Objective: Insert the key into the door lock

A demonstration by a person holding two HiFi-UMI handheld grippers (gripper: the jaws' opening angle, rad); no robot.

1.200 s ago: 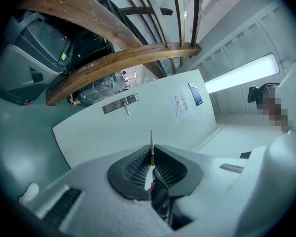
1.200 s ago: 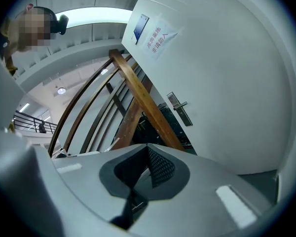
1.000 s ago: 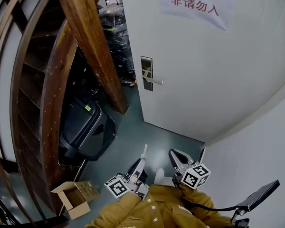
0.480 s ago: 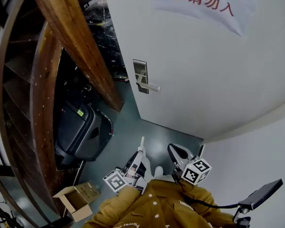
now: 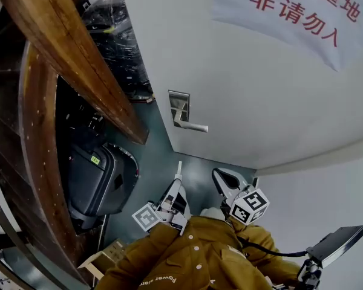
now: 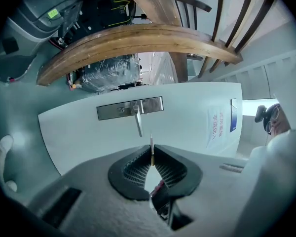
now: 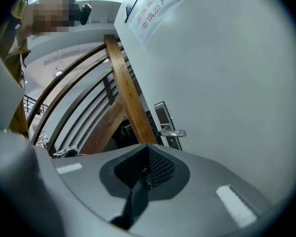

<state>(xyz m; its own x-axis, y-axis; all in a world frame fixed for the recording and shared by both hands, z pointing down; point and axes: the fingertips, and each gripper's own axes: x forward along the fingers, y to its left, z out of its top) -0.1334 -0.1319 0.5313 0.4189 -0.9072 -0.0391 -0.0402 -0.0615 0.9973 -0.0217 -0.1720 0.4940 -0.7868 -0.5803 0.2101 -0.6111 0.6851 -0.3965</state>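
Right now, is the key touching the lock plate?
Apart. The head view shows the key, clamped in the left claw, over the floor, well short of the lock plate on the door.

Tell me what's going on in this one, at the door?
A person in a mustard-yellow jacket faces a white door, a gripper in each hand. The left gripper is shut on a thin metal key whose blade points at the silver lock plate with its lever handle, but the key is not yet at the lock. The right gripper is shut and empty.
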